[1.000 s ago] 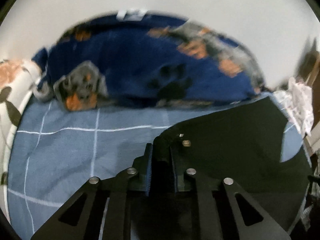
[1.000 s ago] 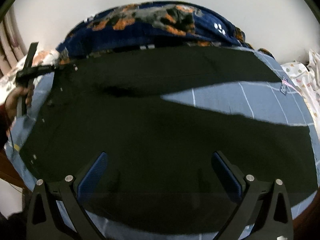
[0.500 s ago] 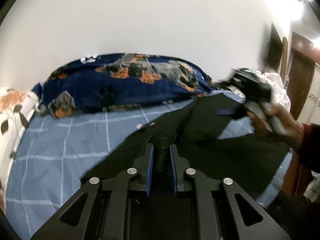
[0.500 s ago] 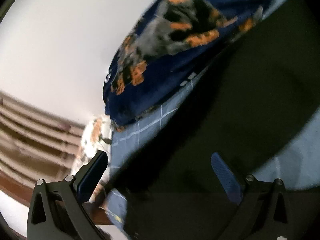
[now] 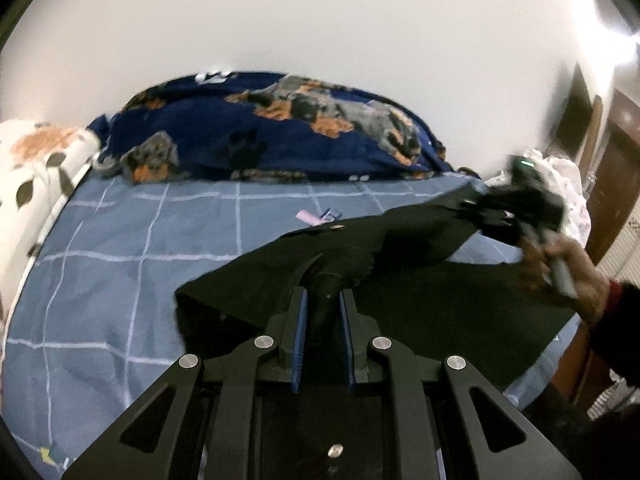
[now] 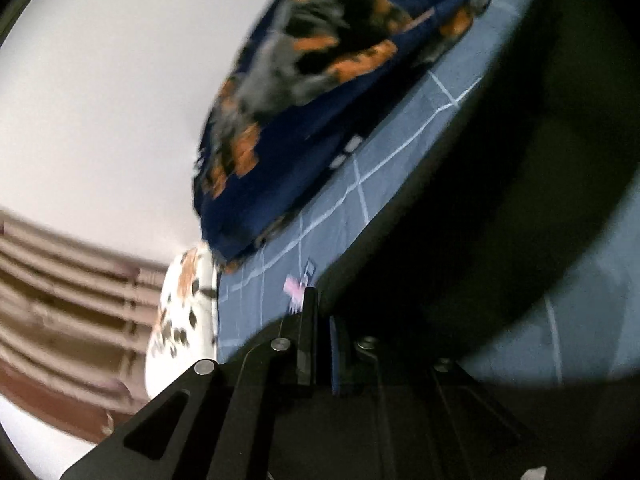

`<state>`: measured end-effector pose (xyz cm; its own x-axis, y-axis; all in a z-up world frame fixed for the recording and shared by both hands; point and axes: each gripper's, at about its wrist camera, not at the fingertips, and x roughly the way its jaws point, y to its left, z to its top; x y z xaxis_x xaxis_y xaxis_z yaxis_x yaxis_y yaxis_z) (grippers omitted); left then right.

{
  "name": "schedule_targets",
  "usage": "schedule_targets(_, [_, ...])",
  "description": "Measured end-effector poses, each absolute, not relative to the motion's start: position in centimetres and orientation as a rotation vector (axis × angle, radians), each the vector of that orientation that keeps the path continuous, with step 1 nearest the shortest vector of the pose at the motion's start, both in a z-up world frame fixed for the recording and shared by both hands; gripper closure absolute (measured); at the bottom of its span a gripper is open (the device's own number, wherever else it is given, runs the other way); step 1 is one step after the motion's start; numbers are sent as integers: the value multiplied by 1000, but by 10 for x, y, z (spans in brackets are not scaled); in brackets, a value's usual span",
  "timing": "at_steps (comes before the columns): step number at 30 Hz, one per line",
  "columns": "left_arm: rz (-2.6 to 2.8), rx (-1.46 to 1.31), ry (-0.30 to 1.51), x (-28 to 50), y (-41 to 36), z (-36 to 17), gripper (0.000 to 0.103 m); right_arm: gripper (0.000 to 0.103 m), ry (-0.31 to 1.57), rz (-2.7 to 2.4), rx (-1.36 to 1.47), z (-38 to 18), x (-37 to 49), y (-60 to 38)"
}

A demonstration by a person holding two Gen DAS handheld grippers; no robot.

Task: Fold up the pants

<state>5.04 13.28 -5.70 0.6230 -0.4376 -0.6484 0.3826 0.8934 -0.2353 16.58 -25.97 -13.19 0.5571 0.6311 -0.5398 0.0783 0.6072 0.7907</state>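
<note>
Bed: blue sheet (image 5: 132, 256) with a white grid, white wall (image 5: 320, 16) behind.
Blanket: navy with dog print (image 5: 272, 132), heaped along the far edge of the bed.
Pillow: white with brown spots (image 5: 36, 168), at the left end of the bed.
Tag: small pink tag (image 5: 306, 217) lying on the sheet, just beyond the pants' edge.
Pants: black pants (image 5: 420, 280), partly lifted off the sheet on the right half of the bed, one edge pulled up into a ridge between the two grippers.
Left gripper: left gripper (image 5: 323, 312), jaws nearly closed, pinching a bunched fold of the pants between the blue pads (image 5: 303, 316).
Right gripper: right gripper (image 5: 484, 210), held in a hand (image 5: 572, 276) at the right, at the far corner of the pants; its own view is blurred, its jaws drawn close together with black cloth at them.
Curtain: brown folds (image 6: 60, 280) at left in the right wrist view.
</note>
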Motion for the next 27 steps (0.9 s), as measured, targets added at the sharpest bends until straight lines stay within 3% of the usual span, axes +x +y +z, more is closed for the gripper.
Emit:
schedule_targets(5, [-427, -62, 853, 38, 157, -71, 87, 96, 942, 407, 850, -129, 63, -249])
schedule_targets(10, [-378, -32, 952, 13, 173, -97, 87, 97, 1064, 408, 829, -167, -2, -231])
schedule_targets(21, [-270, -93, 988, -18, 198, -115, 87, 98, 1182, 407, 795, -204, -24, -204])
schedule_targets(27, [-327, -214, 1030, -12, 198, -112, 82, 94, 1096, 435, 940, -199, -26, -226])
